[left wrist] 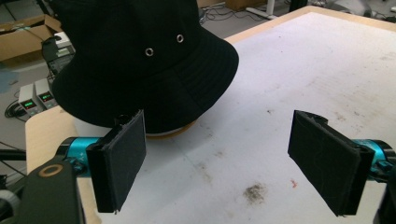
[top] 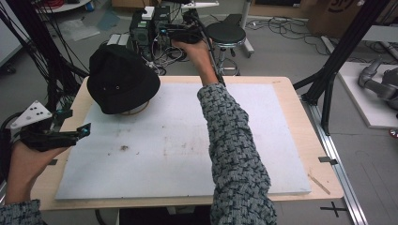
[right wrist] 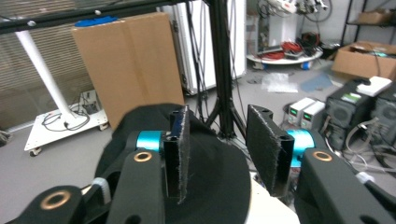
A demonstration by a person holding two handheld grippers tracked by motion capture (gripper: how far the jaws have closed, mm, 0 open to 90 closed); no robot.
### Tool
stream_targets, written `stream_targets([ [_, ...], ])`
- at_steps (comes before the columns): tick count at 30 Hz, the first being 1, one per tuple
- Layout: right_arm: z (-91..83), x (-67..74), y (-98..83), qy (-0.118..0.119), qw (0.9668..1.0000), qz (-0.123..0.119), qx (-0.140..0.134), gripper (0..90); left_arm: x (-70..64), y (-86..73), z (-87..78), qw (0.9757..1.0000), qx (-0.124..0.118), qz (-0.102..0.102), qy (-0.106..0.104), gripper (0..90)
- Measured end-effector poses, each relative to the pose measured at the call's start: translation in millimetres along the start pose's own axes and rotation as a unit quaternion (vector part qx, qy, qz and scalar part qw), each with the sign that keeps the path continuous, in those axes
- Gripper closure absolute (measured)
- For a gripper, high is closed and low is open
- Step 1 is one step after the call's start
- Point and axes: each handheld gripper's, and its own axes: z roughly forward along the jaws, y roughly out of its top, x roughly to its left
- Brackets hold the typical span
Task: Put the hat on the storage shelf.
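A black bucket hat (top: 123,79) sits on a round tan base at the far left of the white board (top: 187,154). My left gripper (top: 87,129) hovers at the table's left edge, pointing right toward the hat. In the left gripper view its pads (left wrist: 121,163) stand wide open, and the hat (left wrist: 140,60) lies just beyond them. My right gripper (top: 173,33) is held high past the table's far edge, to the right of the hat. In the right gripper view it (right wrist: 219,154) is open with nothing between its pads (right wrist: 180,154); the hat (right wrist: 205,177) lies below and behind them.
The board rests on a wooden table (top: 300,117). A dark stain (top: 124,148) marks the board at the left. Beyond the far edge stand a black stool (top: 226,33) and computer boxes (top: 145,28) with cables. A black frame post (top: 338,61) rises at the right.
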Motion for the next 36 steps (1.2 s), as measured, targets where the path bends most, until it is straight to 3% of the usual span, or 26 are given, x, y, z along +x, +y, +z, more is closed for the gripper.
stream_targets([
  [7, -32.4, -17.3, -11.5, -0.023, 0.9997, 0.01, -0.006, 55.5, -2.3, 3.6, 8.8, 0.9999, 0.001, 0.005, -0.009, 19.7],
  [15, -65.3, -25.6, -23.2, -0.036, 0.9993, 0.011, -0.008, 49.2, -4.5, 7.4, 15.7, 0.9999, 0.001, 0.01, -0.014, 19.7],
  [32, -150.1, -23.1, -50.0, -0.066, 0.9978, 0.006, -0.013, 28.2, -8.2, 17.2, 32.3, 0.9995, 0.0, 0.016, -0.027, 19.7],
  [36, -170.8, -24.1, -58.1, -0.076, 0.9969, 0.016, -0.013, 23.6, -8.3, 19.2, 35.9, 0.9995, -0.001, 0.017, -0.029, 19.7],
])
